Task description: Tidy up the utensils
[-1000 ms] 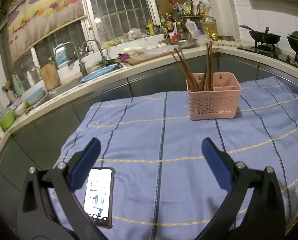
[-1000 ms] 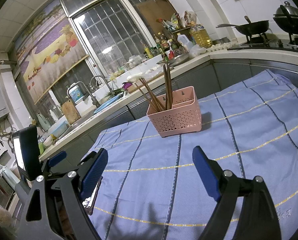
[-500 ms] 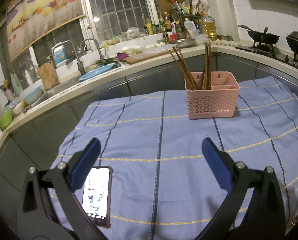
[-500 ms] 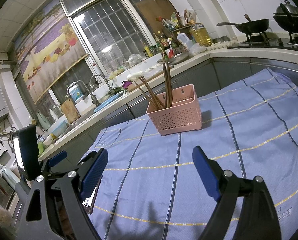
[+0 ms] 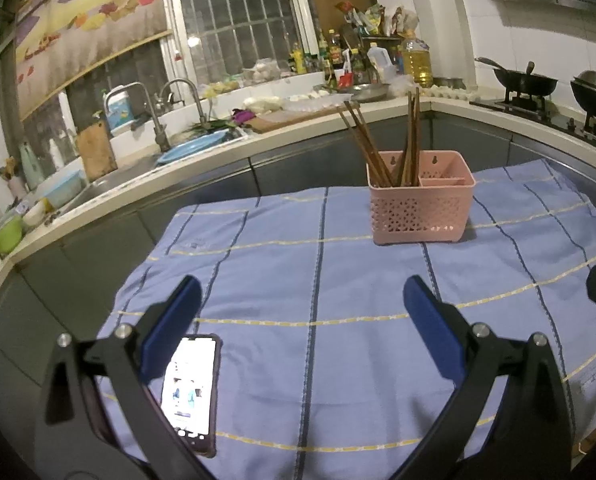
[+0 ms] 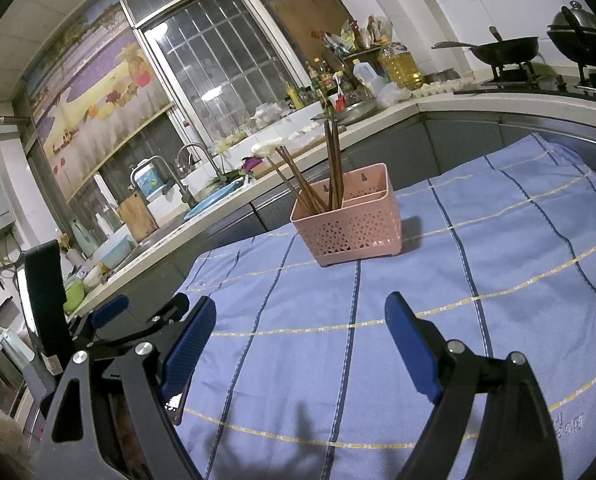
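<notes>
A pink perforated utensil basket (image 5: 421, 198) (image 6: 350, 216) stands on the blue checked tablecloth (image 5: 318, 280) (image 6: 478, 240), far from both grippers. Several brown chopsticks (image 5: 372, 144) (image 6: 332, 160) lean in its left compartment; its right compartment looks empty. My left gripper (image 5: 302, 300) hovers open over the cloth's near part with nothing between its blue pads. My right gripper (image 6: 300, 320) is open too and holds nothing. The left gripper's body (image 6: 110, 312) shows at the left edge of the right wrist view.
A phone (image 5: 192, 392) with a lit screen lies on the cloth by the left finger. Behind runs a kitchen counter (image 5: 218, 160) with a sink, taps, bottles and a wok (image 5: 524, 80) on the stove at the right.
Both views have crept slightly; the basket sits a little lower and nearer in the right wrist view. Both grippers stay open and empty.
</notes>
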### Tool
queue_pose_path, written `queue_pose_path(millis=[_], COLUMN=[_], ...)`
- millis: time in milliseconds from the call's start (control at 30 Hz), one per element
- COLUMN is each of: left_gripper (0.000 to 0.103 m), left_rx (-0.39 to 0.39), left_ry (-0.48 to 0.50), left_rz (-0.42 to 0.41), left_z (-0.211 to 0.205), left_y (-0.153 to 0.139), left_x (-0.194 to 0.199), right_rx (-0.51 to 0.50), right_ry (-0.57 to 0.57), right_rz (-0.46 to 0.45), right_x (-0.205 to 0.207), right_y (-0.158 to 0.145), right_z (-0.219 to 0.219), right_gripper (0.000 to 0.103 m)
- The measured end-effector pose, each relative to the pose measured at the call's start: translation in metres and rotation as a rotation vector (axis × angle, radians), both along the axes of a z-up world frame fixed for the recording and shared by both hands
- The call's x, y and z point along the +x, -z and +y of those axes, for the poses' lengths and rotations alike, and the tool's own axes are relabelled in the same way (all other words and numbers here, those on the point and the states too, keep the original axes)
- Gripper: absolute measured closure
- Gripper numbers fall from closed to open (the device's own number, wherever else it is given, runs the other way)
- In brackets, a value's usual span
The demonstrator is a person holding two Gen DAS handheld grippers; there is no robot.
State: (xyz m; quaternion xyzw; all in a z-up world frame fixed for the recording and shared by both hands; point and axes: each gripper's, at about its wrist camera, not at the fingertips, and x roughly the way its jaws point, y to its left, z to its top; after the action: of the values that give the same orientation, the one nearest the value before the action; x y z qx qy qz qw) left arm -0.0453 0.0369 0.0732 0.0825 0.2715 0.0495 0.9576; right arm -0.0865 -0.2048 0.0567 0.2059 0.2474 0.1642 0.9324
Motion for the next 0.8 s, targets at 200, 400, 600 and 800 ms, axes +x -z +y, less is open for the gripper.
queue_pose_path(millis=[200,400,600,800], left_gripper=[0.006,0.006,0.006,0.006], left_rx=[-0.012,-0.032,-0.048,-0.053], left_ry=[0.002,0.014,0.016,0.011], left_rz=[-0.004,0.023,0.069,0.083], left_z=[0.001,0.002,0.003,0.006], left_y=[-0.003,-0.003,0.003,0.006], left_x=[-0.002,0.002,0.006,0.008], right_rx=[-0.002,-0.004,-0.005,-0.01], right_ry=[-0.002,-0.001,0.001,0.001], right_rz=[0.009,0.011,0.018,0.03], right_x=[-0.003,-0.003,-0.006,-0.006], right_y=[0.001,0.0,0.002,0.004], right_z=[0.004,0.005,0.006,0.01], right_gripper=[0.018,0.018,0.018,0.018])
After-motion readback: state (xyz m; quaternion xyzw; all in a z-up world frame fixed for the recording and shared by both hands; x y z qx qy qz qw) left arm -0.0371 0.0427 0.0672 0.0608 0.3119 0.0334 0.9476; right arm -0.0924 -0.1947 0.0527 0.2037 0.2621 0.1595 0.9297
